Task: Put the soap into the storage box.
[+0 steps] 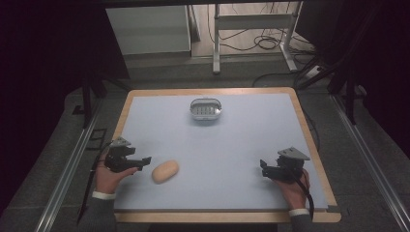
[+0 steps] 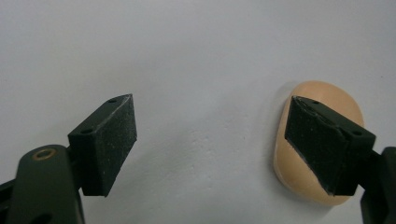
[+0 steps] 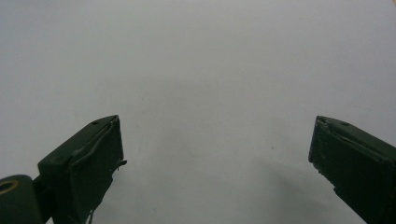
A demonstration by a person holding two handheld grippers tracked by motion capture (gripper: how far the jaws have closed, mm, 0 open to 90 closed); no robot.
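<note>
On the pale blue table (image 1: 217, 145), a small white basket-like container (image 1: 205, 109) stands toward 12 o'clock, well apart from both hands; what it holds, if anything, is too small to tell. The tan bread roll (image 1: 165, 171) lies at about 8 o'clock, just beside the left gripper (image 1: 141, 162), whose jaws stand wide with only bare table between them (one jaw overlaps the roll in the left gripper view). The right gripper (image 1: 265, 168), at 4 o'clock, gapes wide over bare table.
</note>
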